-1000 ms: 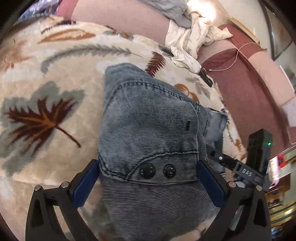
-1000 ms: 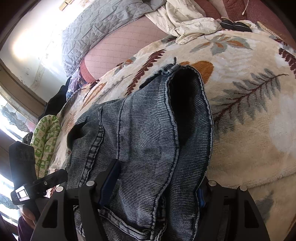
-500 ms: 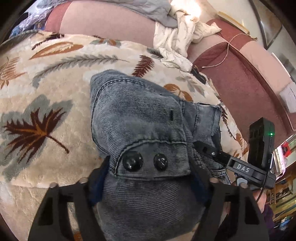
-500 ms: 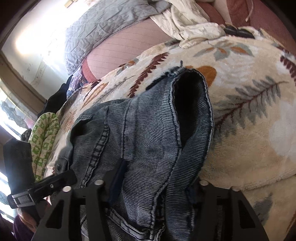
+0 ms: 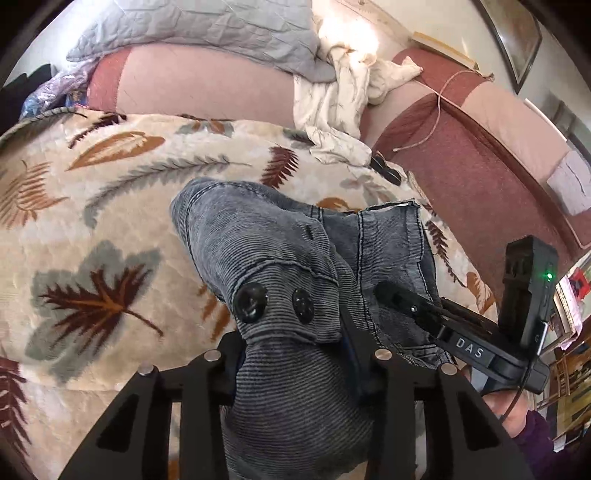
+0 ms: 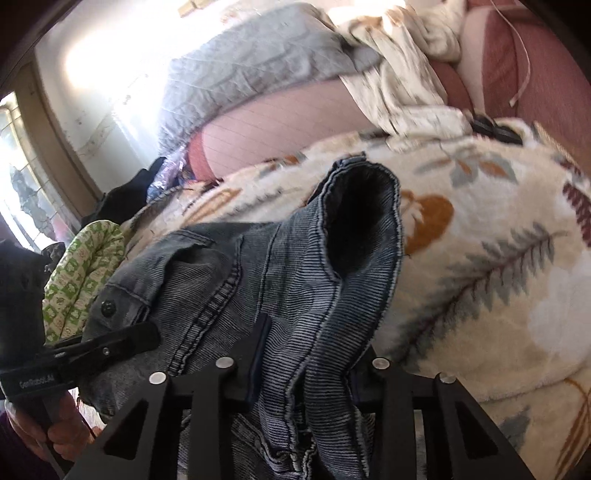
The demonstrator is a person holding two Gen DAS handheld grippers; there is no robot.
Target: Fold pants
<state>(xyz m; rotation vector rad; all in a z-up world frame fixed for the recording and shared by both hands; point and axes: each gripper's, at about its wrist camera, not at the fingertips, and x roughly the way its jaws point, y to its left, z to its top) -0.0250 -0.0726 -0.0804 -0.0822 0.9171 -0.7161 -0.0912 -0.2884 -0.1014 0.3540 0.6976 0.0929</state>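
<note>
Grey-blue ribbed denim pants (image 5: 258,251) lie bunched on a cream leaf-print blanket (image 5: 92,229). My left gripper (image 5: 295,354) is shut on the waistband end with its two black buttons (image 5: 251,304). My right gripper (image 6: 303,354) is shut on a fold of the pants (image 6: 288,280) below an open leg cuff (image 6: 362,214). Each gripper shows in the other's view, the right one (image 5: 406,302) at the pants' right side, the left one (image 6: 110,343) at their left side. The cloth hides most of the pads.
A grey quilt (image 5: 207,33) and a crumpled white cloth (image 5: 340,107) lie at the back on a pink and maroon sofa (image 5: 461,155). A green patterned cloth (image 6: 81,273) lies at the left in the right wrist view. A cord (image 5: 439,99) hangs over the sofa.
Both grippers have closed from wide open onto the pants. The pants have bunched up and lifted, and both views have tilted upward.
</note>
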